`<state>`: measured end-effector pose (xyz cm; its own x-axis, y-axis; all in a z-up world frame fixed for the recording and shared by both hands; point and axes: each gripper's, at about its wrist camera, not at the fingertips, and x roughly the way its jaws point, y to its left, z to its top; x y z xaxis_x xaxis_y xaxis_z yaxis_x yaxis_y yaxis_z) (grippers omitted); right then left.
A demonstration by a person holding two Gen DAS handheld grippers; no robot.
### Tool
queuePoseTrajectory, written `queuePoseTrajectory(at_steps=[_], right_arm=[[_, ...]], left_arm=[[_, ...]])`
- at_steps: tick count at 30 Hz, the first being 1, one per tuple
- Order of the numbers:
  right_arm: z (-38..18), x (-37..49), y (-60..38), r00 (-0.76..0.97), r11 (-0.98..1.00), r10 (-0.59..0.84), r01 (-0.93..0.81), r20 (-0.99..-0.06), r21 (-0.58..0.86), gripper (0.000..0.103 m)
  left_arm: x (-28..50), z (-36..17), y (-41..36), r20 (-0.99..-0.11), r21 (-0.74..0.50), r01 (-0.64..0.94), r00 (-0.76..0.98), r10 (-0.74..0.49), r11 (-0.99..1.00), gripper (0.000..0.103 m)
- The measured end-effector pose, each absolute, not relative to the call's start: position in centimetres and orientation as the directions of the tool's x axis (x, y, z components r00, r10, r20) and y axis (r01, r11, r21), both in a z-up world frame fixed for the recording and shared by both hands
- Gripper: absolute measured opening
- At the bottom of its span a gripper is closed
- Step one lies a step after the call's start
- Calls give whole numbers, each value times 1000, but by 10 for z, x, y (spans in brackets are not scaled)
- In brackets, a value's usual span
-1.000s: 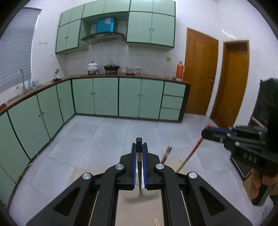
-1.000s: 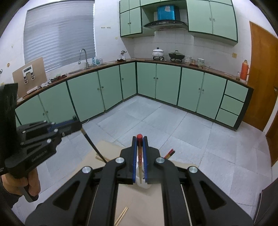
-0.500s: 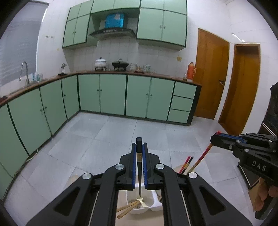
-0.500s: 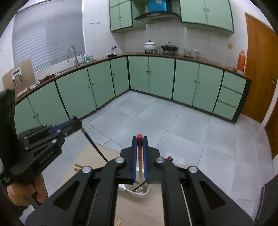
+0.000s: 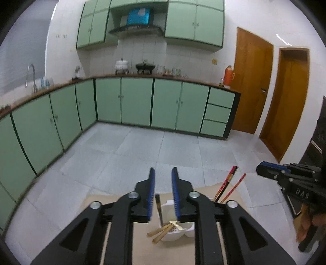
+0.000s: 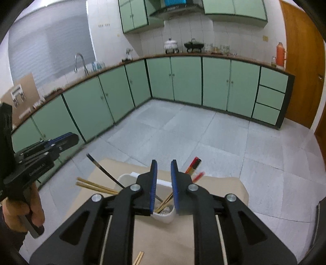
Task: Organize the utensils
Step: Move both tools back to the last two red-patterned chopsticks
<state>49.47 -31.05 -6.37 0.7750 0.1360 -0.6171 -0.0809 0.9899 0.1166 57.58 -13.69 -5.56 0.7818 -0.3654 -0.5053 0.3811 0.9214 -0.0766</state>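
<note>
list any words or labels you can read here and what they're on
"DA" plus a blurred third letter: side of the right claw.
Print on the side of the left claw: too blurred to read.
Pale label on the blue box over the range hood: too small.
Nothing else readable. Both claws have just been opening, with nothing gripped between them.

Left tongs (image 5: 163,179), right tongs (image 6: 164,170): black linkage arms, blue ribbed pads, silver pivot screws, white embossed lettering.

Both grippers (image 5: 163,177) (image 6: 164,169) — jaws just parted
</note>
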Motion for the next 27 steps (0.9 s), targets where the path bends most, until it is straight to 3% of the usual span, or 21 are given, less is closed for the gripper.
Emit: queuePoseTrajectory(at_steps=[3,9,15,20,27], right_arm=[[-55,453,-318,817,990,136,-89,-561,111,22],[-110,330,-312,849,995,98,-86,-520,47,30],[-226,224,-272,805,997,81,-68,-588,45,38],[-300,170,-221,743,993,113,-106,-660,50,39],[-323,159,-181,715,986,126,-166,-688,9,38]], left_arm=[[544,-39,-121,-458,-54,386,810,-366,921,50],[456,-62,-77,-422,-16,380,836,-351,925,80],[367,-139,-45,-465,-16,339,830,-307,941,97],[316,-193,-31,-523,-33,327,800,-295,945,97],[279,-219,-7,-537,-99,263,798,-274,960,97]])
